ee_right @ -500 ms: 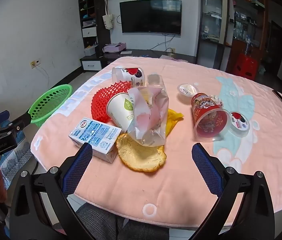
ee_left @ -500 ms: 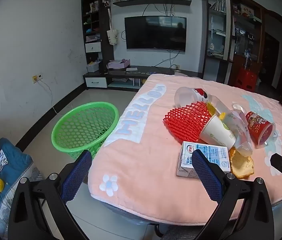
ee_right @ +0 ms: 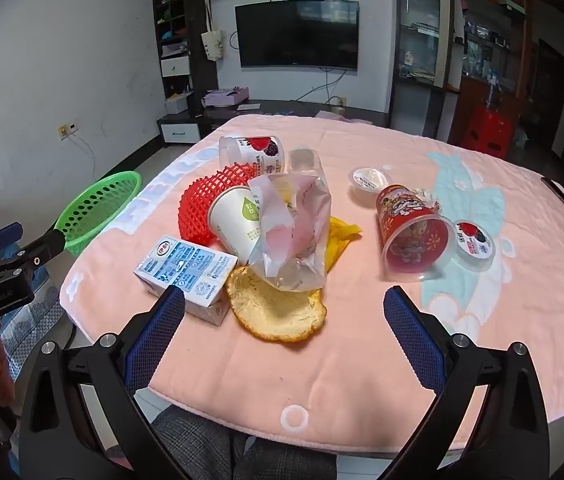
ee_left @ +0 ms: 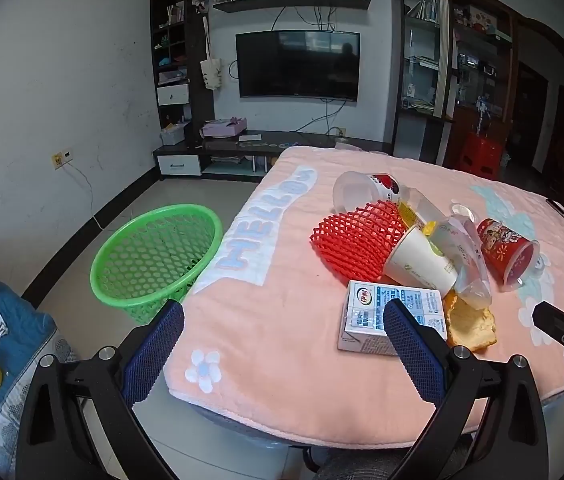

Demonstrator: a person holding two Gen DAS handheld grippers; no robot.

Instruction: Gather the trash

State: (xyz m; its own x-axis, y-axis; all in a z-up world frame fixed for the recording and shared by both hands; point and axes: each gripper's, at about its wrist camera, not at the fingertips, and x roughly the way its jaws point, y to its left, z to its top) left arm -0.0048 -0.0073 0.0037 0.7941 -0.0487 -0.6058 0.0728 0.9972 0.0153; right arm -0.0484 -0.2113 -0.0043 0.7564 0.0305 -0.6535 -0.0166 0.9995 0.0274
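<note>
- Holding both tongs spread and empty: my left gripper (ee_left: 282, 344), my right gripper (ee_right: 283, 326).
- Lower centre in the right view, I see the blue-and-white milk carton (ee_right: 186, 270) touching a flat orange peel (ee_right: 276, 310).
- Left of frame there sits the green perforated plastic basket (ee_right: 98, 210).

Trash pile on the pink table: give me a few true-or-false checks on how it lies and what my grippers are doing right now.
1. The milk carton lies flat beside the orange peel. True.
2. The red cup stands upright. False: it lies on its side.
3. The green basket holds several pieces of trash. False: none shows inside it.
4. The left gripper and right gripper are both open, holding nothing. True.
5. The paper cup rests against the red mesh. True.
</note>
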